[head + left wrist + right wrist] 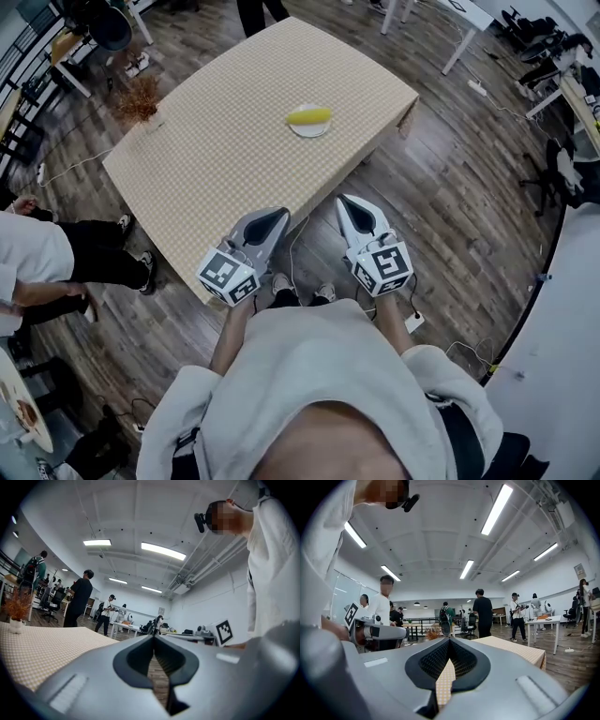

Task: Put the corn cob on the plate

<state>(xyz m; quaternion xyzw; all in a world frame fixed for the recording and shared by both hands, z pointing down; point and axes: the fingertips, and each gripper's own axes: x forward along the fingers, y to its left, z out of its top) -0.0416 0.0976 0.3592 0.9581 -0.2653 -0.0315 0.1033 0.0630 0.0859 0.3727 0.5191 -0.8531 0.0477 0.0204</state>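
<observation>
Yellow stubby corn cob point(308, 116) lies on the small round white plate point(298, 130) near the far right edge of the beige checked-cloth tabletop point(216, 159); probably light, stiff, prone to rolling, best pinched mid-length; left hand-held gripper point(280, 216) and right hand-held gripper point(344, 202) hang clenched, empty, off the near corner; wood-plank floor point(450, 206) all round.
</observation>
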